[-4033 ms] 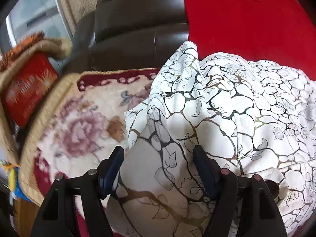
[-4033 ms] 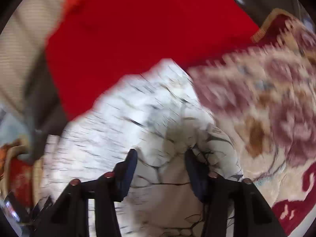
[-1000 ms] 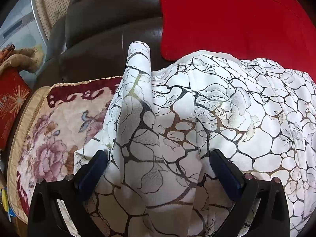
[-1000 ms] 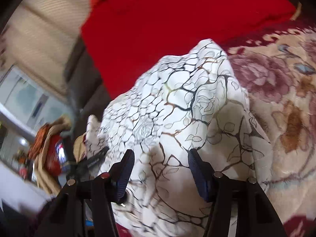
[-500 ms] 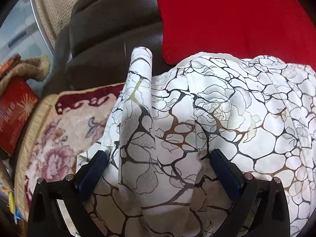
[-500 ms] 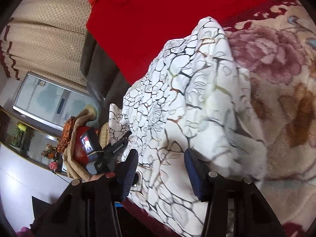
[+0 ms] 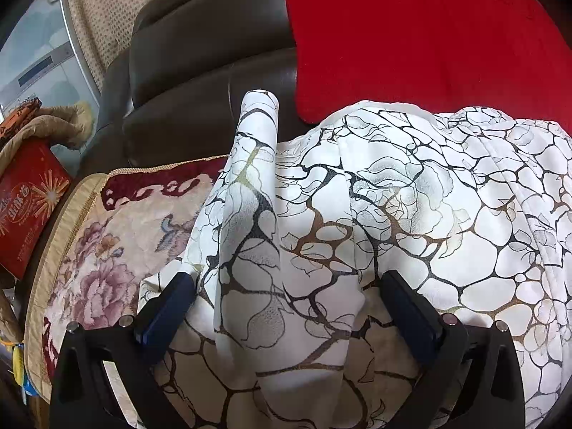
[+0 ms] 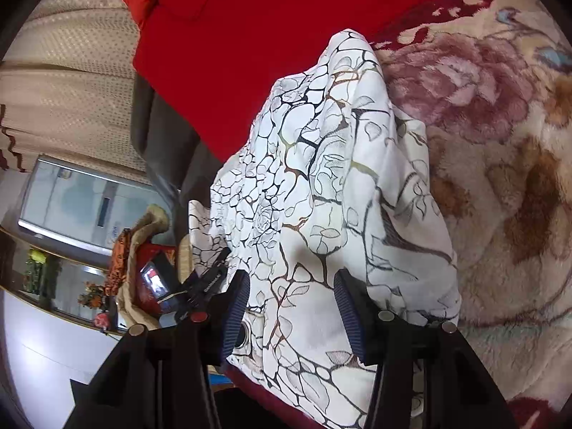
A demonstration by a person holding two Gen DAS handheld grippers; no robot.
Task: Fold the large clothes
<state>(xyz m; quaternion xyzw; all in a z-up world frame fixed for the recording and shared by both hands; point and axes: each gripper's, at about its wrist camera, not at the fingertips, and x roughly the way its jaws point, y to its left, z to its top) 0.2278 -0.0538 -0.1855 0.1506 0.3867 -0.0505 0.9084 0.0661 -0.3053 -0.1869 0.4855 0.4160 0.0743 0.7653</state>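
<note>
A large white garment (image 7: 411,221) with a black and gold vein print lies bunched on the sofa's floral blanket (image 7: 107,250). One narrow fold of it (image 7: 257,136) stands up against the backrest. My left gripper (image 7: 287,304) hovers low over the near part of the garment. Its jaws are wide open and cloth lies between and under the fingers. In the right wrist view the same garment (image 8: 321,186) runs away from my right gripper (image 8: 293,307). That gripper is open, and the cloth passes under both pads without being pinched. The left gripper (image 8: 205,286) shows at the garment's far side.
A dark brown leather sofa back (image 7: 200,57) rises behind the garment, with a red cloth (image 7: 411,43) draped over it. A red box (image 7: 25,207) wrapped in a tan blanket sits on the left. The floral blanket (image 8: 500,178) spreads to the right. A glass cabinet (image 8: 82,200) stands beyond.
The right gripper has rolled, so its view of the garment now tilts, and it sits a little farther right. The left gripper has barely moved. Its jaws stand wider than in the oldest frame.
</note>
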